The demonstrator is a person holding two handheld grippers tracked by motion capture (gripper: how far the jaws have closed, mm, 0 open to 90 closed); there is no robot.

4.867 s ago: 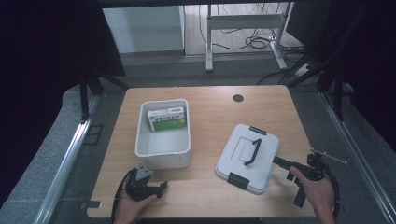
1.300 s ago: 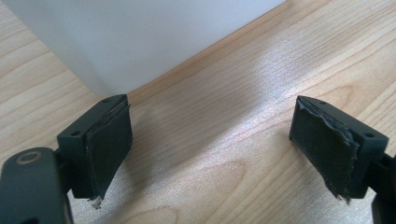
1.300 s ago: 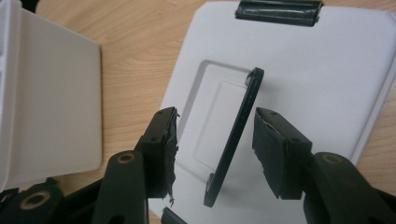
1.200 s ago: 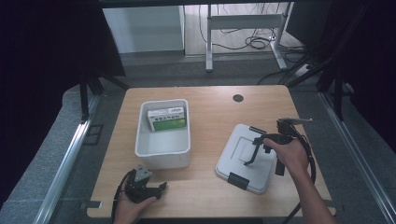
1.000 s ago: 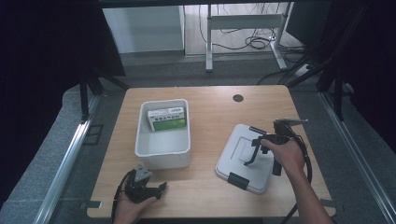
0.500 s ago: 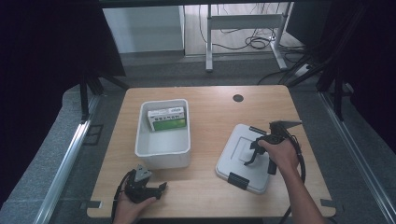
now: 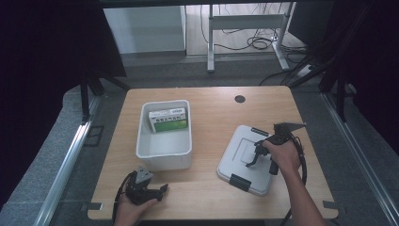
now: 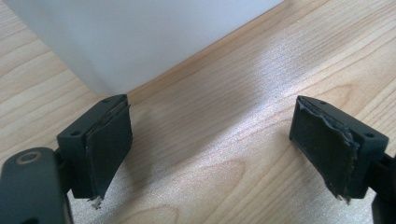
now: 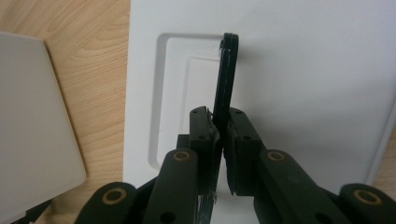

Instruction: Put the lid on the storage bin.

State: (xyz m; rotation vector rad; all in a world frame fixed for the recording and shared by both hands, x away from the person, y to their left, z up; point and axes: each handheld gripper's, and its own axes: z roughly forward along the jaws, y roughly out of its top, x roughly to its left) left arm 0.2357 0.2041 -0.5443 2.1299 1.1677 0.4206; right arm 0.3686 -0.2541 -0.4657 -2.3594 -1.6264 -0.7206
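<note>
A grey lid (image 7: 244,160) with black clasps lies on the table's right half. Its black handle (image 9: 225,74) stands up on edge between the jaws of my right gripper (image 9: 219,140), which have just been closing and are now shut on it; from above this gripper (image 7: 256,153) sits over the lid's middle. A white bin (image 7: 164,136) stands left of centre and holds a green and white box (image 7: 168,119). My left gripper (image 7: 157,190) rests on the table's front edge below the bin. It stands open (image 8: 210,154) over bare wood, the bin's wall (image 8: 140,37) just beyond.
The wooden table (image 7: 221,113) has a round black cable hole (image 7: 240,99) at the back. Dark curtains flank it, metal rails run along both sides, and a desk frame with cables stands on the floor behind.
My right gripper came in from the table's right edge onto the lid, and its jaws closed on the lid's handle. The left gripper stayed where it was.
</note>
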